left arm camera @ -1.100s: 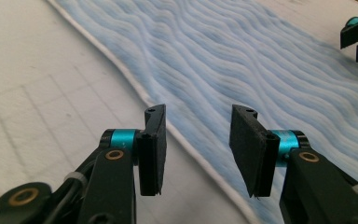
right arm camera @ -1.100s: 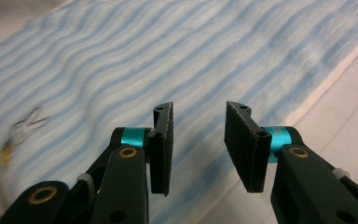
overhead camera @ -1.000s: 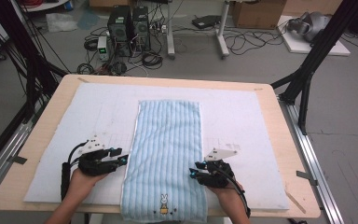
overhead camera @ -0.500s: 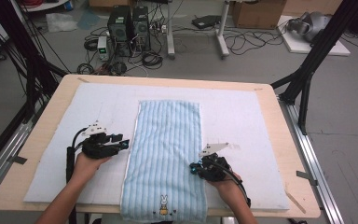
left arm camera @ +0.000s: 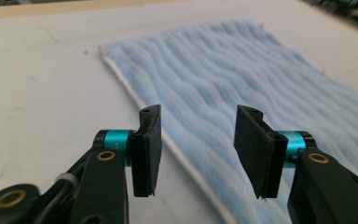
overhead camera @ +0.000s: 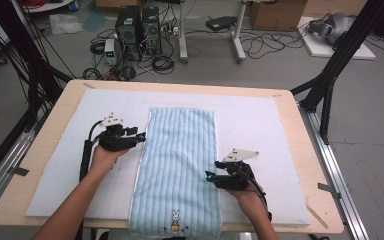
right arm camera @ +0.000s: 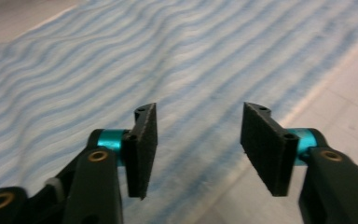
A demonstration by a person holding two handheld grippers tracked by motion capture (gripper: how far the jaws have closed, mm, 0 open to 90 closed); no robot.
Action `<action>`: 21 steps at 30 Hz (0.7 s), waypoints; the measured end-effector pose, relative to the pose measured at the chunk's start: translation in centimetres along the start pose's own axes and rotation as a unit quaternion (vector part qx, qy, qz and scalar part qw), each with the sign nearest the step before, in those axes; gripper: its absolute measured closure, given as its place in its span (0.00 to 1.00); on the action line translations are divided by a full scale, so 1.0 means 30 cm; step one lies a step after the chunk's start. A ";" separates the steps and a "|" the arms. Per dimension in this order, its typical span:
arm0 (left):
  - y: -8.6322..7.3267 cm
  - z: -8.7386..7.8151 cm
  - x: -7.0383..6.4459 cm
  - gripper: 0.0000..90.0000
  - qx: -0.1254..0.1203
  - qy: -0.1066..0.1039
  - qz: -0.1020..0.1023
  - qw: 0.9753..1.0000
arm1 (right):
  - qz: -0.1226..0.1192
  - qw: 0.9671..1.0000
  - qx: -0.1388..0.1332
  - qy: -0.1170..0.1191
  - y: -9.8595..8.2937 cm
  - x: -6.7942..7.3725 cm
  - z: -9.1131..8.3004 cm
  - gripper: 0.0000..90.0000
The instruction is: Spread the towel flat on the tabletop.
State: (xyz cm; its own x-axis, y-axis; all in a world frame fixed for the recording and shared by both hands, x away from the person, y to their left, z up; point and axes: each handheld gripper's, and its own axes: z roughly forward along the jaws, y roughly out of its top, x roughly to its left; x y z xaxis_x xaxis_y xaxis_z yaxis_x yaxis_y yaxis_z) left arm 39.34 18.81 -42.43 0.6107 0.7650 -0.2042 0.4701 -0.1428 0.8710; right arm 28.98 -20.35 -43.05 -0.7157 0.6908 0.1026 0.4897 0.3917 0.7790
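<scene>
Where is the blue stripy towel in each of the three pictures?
High view: the towel lies down the middle of the white mat, between the left gripper and the right gripper.
Left gripper view: it runs from upper middle to lower right, under the right-hand jaw.
Right gripper view: it covers the upper left.
Shared landmark: the towel's white edge.
</scene>
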 end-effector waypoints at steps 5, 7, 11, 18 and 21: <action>0.045 0.089 0.026 0.50 0.007 0.022 0.003 1.000 | 0.025 0.999 -0.012 -0.022 -0.007 -0.028 -0.010 0.39; 0.056 0.127 0.041 0.50 0.020 0.033 0.003 0.999 | 0.031 0.999 -0.014 -0.024 -0.009 -0.031 -0.013 0.37; 0.080 0.191 0.070 0.52 0.041 0.059 0.006 0.997 | 0.033 0.999 -0.016 -0.023 -0.009 -0.035 -0.014 0.37; 0.085 0.271 0.115 0.60 0.074 0.102 -0.009 0.992 | 0.034 0.999 -0.020 -0.023 -0.009 -0.040 -0.015 0.37; 0.075 0.291 0.097 0.68 0.082 0.101 0.010 0.991 | 0.036 0.999 -0.019 -0.023 -0.011 -0.040 -0.018 0.37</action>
State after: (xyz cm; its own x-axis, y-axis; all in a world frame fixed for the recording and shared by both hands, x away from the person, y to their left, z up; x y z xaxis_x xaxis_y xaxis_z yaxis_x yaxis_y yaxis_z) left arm 47.74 15.22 -44.97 0.4886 0.8689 -0.0794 0.5662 -0.2466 0.7865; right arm 29.41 -21.62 -43.09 -0.6558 0.7433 0.1316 0.5186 0.3170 0.7941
